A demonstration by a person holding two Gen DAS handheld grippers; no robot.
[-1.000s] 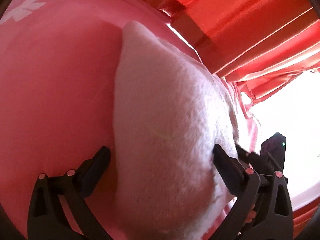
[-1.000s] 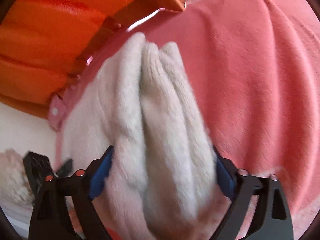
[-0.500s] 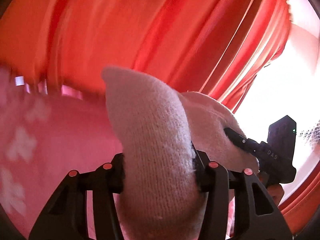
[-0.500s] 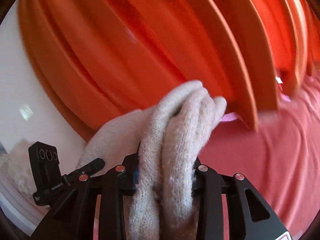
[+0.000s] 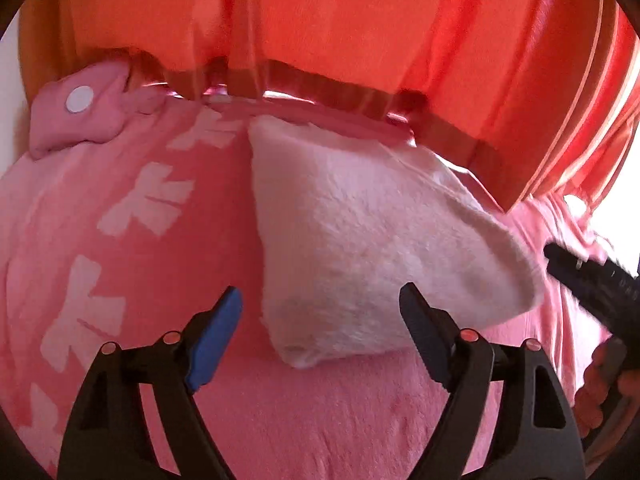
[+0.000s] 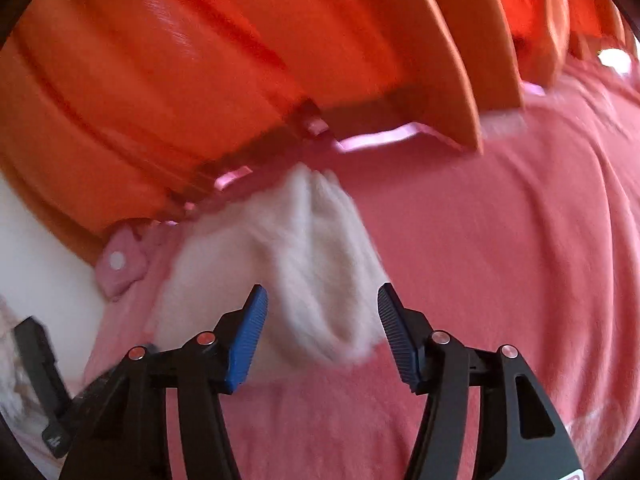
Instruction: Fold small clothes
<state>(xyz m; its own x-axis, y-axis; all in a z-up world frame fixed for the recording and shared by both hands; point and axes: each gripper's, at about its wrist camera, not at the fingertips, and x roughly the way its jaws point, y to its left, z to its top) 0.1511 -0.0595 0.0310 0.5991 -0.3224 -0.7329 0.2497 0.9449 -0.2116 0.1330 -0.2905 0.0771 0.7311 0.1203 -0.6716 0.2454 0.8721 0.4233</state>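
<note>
Both grippers have just let go. Half a second ago each one was pinching the white garment and holding it up in front of the orange curtain; now the left gripper (image 5: 320, 312) and the right gripper (image 6: 320, 324) both stand spread, with nothing between their fingers.

The garment (image 5: 372, 240), a small fuzzy white knit piece, lies on the pink blanket (image 5: 132, 264). In the left wrist view it fills the centre and right of the frame as a flat, roughly triangular shape, its far edge close under the hem of the curtain (image 5: 360, 32). Its near corner sits just ahead of the open fingers, apart from them. The right gripper's body shows at the right edge of that frame, beside the garment's right corner. In the right wrist view the garment (image 6: 304, 264) sits at centre, blurred by motion, with a bunched ridge running along it that looks like stacked layers.

A pink fabric tab with a white snap (image 5: 80, 98) lies at the upper left of the left view, well apart from the garment.

Judging from the flat lie and the layered ridge, one fold has been laid down and released. Whether another fold is needed, or only smoothing, cannot be told from here. The right side looks less tidy than the left.
</note>
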